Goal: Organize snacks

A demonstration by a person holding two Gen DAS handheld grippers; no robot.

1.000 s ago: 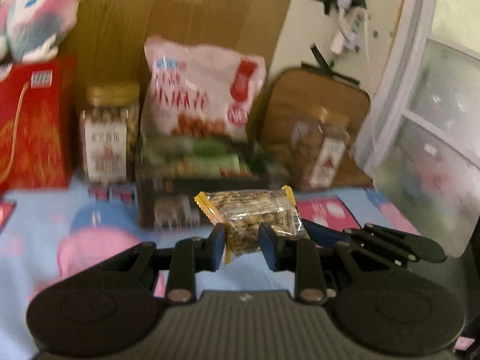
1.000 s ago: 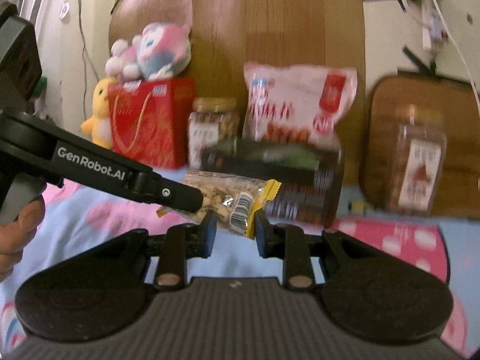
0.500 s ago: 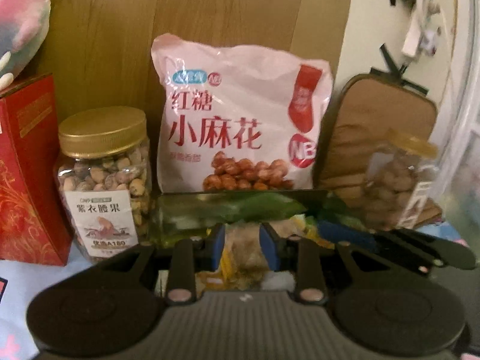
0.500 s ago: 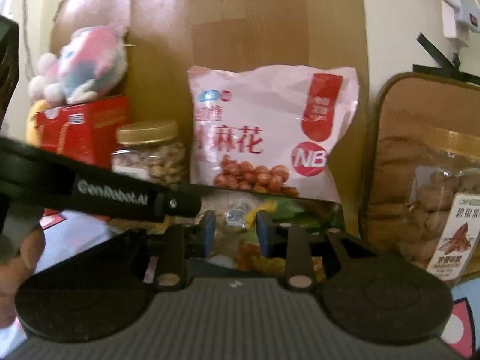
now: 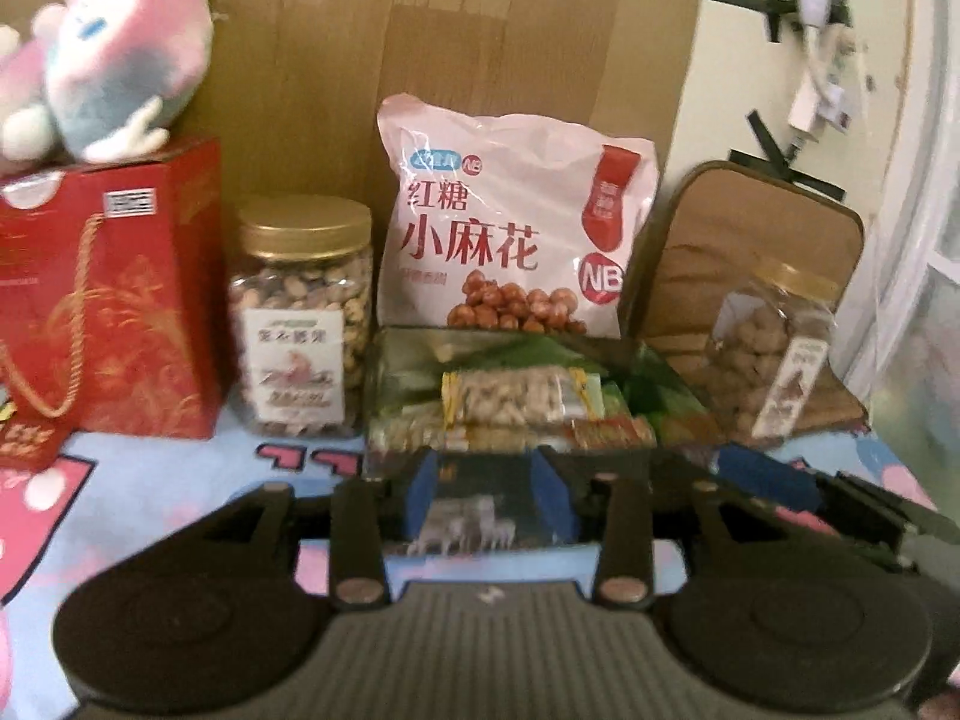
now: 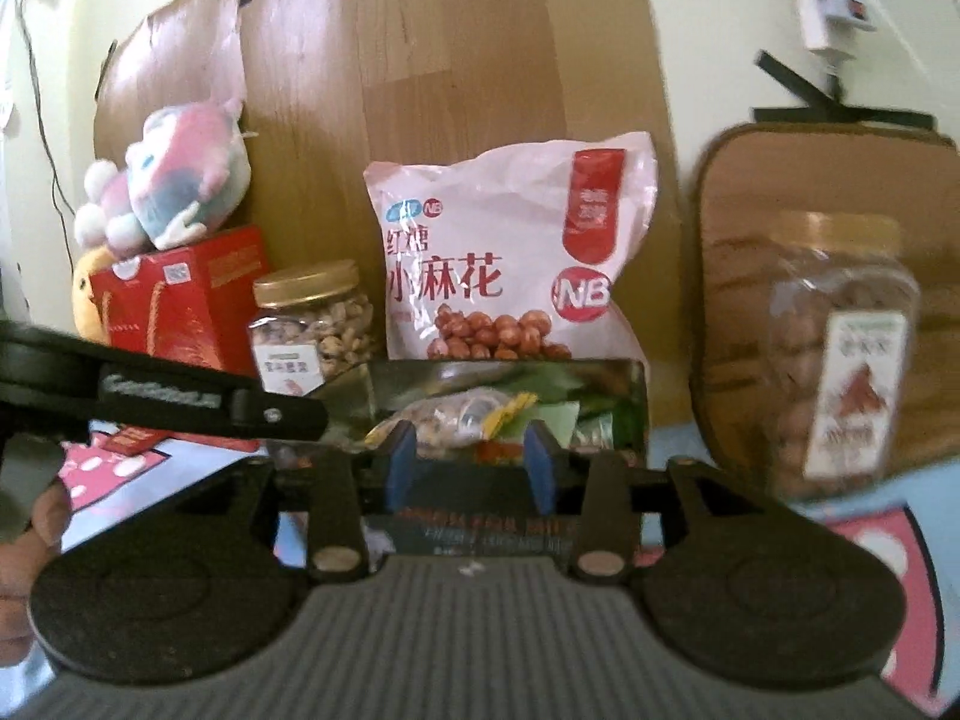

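against wood panelling [image 5: 480, 60] stands a pink "小麻花" nb bag [image 5: 510, 228]; both hand-held grippers [image 5: 489, 495] [image 6: 471, 468] just opened, empty.

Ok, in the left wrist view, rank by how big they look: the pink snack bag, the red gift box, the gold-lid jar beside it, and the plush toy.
1. Pink snack bag and red gift box: too close to call; the box is cropped.
2. Plush toy.
3. Gold-lid jar.

Both tools point forward and slightly down, side by side. The left tool [image 5: 489, 495] has just been opening, nothing between its pads. The right tool [image 6: 471, 468] likewise, also empty.
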